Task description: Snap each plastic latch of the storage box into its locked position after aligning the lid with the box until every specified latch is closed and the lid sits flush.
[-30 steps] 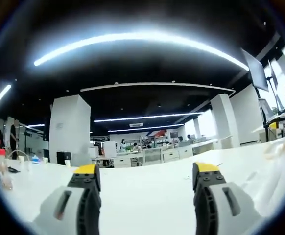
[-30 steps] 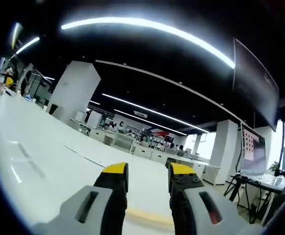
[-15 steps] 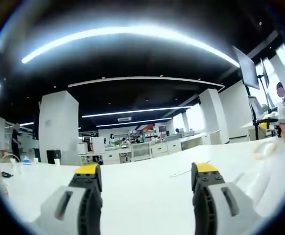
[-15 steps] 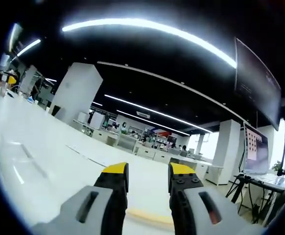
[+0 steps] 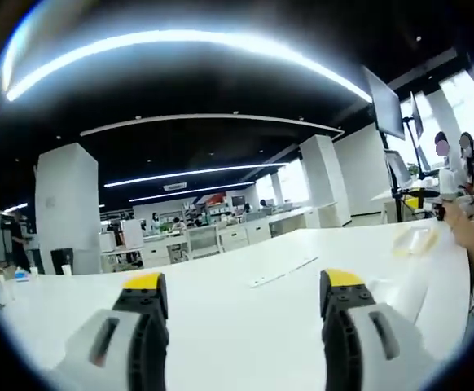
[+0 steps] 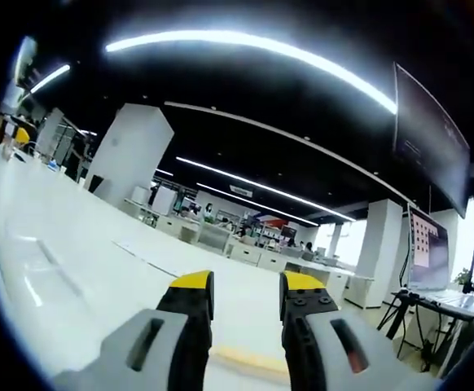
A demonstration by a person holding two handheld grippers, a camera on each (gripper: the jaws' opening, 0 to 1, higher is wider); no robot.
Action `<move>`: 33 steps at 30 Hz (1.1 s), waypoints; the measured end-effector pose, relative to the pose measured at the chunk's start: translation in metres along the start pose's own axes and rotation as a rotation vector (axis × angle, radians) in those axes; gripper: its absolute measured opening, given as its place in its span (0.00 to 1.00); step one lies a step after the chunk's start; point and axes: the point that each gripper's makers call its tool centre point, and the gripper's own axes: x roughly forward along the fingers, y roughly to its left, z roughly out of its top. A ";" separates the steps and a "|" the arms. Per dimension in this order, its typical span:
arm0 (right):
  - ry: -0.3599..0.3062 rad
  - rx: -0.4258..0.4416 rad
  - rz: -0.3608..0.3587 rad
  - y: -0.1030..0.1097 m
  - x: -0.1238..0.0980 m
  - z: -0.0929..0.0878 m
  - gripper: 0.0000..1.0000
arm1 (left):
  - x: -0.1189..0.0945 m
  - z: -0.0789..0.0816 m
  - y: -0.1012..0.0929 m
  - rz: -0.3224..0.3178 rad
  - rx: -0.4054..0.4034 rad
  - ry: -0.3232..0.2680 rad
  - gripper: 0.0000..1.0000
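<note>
My left gripper (image 5: pixel 243 295) points level over a long white table (image 5: pixel 221 326). Its yellow-tipped jaws stand wide apart with nothing between them. A pale, translucent plastic item (image 5: pixel 414 239) lies on the table at the far right, too blurred to identify. In the right gripper view, my right gripper (image 6: pixel 246 295) also hovers low over a white table (image 6: pixel 82 269). Its jaws are closer together, a bare gap shows between them, and they hold nothing.
A thin white strip (image 5: pixel 282 272) lies mid-table. People (image 5: pixel 465 175) stand at the right by a monitor on a stand (image 5: pixel 384 106). A laptop screen (image 6: pixel 429 254) and a tripod sit right of the right gripper. Desks and pillars fill the background.
The left gripper view has swung, so the pillar and desks slid left and more of the table's right end and the people came in. The right gripper view barely shifted. Both jaw gaps are unchanged.
</note>
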 end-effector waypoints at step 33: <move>-0.001 0.027 -0.008 0.000 -0.006 0.001 0.31 | 0.114 0.031 -0.186 -0.579 0.138 0.142 0.75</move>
